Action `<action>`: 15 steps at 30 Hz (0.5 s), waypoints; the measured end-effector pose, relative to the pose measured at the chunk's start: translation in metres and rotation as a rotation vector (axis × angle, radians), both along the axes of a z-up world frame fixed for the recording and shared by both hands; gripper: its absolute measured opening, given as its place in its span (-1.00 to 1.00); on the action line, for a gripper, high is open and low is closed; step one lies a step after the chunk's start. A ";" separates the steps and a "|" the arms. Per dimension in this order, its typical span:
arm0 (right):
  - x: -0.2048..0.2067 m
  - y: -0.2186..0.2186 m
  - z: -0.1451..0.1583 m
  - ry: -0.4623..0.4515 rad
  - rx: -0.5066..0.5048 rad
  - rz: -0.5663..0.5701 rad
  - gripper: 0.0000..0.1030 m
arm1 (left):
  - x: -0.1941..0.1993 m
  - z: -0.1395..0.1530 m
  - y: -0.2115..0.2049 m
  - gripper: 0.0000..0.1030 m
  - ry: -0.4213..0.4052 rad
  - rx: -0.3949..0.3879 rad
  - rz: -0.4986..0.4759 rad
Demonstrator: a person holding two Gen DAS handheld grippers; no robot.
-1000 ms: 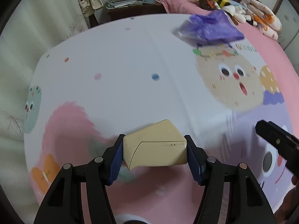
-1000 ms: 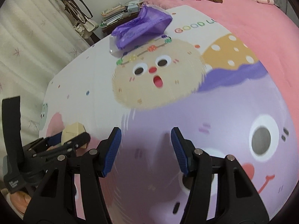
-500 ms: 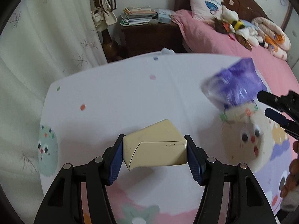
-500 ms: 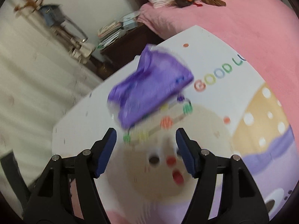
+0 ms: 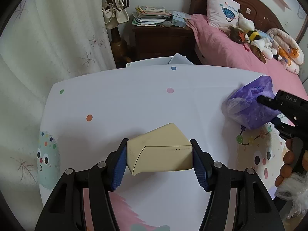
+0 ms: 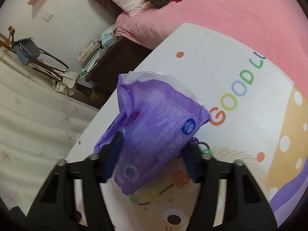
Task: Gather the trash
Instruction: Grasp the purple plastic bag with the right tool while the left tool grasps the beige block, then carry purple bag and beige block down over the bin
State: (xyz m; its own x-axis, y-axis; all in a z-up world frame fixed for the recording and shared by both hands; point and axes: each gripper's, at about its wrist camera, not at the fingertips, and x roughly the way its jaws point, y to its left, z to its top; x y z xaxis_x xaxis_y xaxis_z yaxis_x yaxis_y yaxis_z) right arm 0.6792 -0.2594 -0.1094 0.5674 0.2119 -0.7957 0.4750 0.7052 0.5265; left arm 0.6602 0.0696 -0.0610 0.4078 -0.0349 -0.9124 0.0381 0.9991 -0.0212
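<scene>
The purple plastic packet sits crumpled between the blue pads of the right hand-held gripper, which straddles it, one pad pressing into its left side; whether the grip is fully clenched I cannot tell. The packet lies at the cartoon-printed worktop, just above the coloured "GOOD" lettering. From the left wrist view the same packet shows at the far right edge of the worktop, with the right hand-held gripper coming in from the right against it. Well apart from it, the left hand-held gripper is clamped on a cream-coloured box, both blue pads flat against its sides, above the white part of the worktop. Beyond the worktop lie a pink bed with plush toys and a pillow, a dark nightstand stacked with books, and a pale curtain at the left.
</scene>
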 end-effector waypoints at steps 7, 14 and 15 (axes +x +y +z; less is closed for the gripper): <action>-0.011 0.003 0.005 -0.022 0.019 0.015 -0.67 | -0.021 0.012 0.003 0.20 -0.016 -0.006 0.003; -0.073 0.010 0.038 -0.059 0.008 0.101 -0.86 | -0.081 0.036 -0.007 0.20 -0.031 0.002 -0.020; -0.083 0.011 0.043 -0.065 0.003 0.115 -0.89 | -0.091 0.040 -0.009 0.20 -0.031 0.001 -0.022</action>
State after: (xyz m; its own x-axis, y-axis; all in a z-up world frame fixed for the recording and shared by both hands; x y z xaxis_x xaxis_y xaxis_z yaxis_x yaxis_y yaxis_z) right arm 0.5961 -0.2480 -0.0660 0.5898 0.2805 -0.7573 0.3560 0.7514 0.5556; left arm 0.5696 0.0609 -0.0212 0.4353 -0.0428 -0.8993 0.0607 0.9980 -0.0181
